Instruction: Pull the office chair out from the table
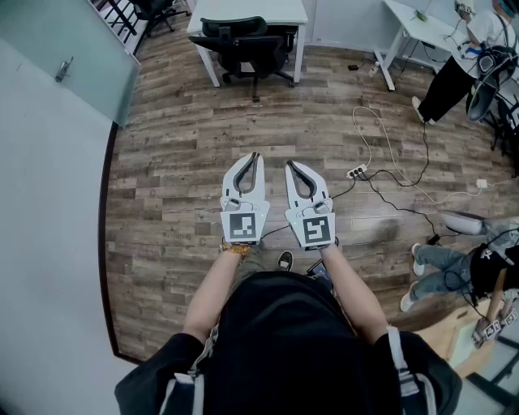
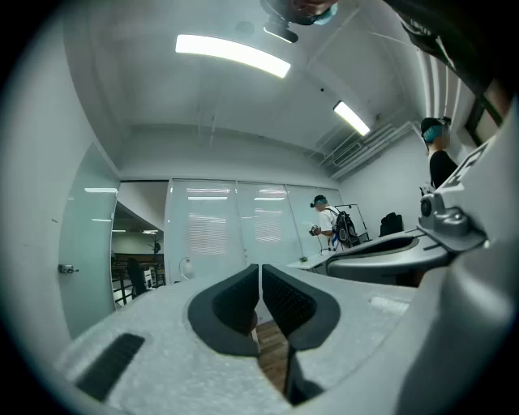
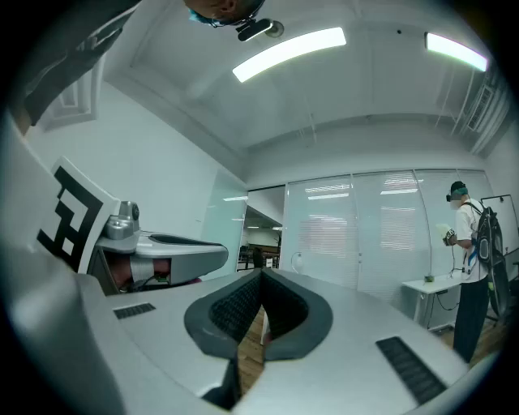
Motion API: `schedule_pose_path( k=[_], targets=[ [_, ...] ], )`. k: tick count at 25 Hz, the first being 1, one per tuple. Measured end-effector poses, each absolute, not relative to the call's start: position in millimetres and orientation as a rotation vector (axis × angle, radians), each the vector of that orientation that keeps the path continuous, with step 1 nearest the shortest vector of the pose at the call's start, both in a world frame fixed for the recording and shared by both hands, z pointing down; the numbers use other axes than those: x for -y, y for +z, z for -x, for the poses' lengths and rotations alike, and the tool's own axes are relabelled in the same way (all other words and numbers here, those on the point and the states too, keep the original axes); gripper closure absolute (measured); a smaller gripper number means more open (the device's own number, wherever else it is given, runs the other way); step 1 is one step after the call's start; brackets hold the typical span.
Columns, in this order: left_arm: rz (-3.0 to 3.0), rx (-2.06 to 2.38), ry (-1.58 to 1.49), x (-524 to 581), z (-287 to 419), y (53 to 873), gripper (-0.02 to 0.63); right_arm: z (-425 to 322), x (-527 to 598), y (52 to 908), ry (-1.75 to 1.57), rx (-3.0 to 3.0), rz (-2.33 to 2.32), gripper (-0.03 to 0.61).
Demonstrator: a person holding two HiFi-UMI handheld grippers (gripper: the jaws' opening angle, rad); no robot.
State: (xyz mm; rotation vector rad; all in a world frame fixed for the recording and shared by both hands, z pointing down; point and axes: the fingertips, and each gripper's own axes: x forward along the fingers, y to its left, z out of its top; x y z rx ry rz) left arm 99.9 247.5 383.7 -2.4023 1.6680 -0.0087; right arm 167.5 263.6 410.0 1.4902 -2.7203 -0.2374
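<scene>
The wood-plank floor (image 1: pixel 178 146) takes up most of the room, with a frosted glass wall (image 1: pixel 57 49) running along its left side. At the far end stands a white table (image 1: pixel 243 10), and the black office chair (image 1: pixel 243 44) is tucked in against its near edge. The wheeled base is on the planks and the backrest reaches up to the tabletop. It is well apart from the person holding the tools, with a stretch of bare floor between them. A second white table (image 1: pixel 418 28) stands off to the right, and someone in dark trousers (image 1: pixel 454 77) is beside it.

Closer in, the two tools are held out side by side at about the same level, pointing toward the chair. The left gripper (image 1: pixel 253 156) has its jaws together, pad against pad, and the right gripper (image 1: pixel 290 165) is the same — neither touches anything. On the floor just right of them, a white cable (image 1: pixel 389 154) loops across the planks to a small power strip (image 1: pixel 356 172).
</scene>
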Motion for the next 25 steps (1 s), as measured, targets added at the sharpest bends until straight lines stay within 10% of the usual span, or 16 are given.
schedule_pose_path(
  k=[25],
  targets=[
    [2.489, -1.573, 0.020, -96, 48, 387, 0.584, -22, -112, 393, -0.269, 2.600, -1.567, 0.572]
  ],
)
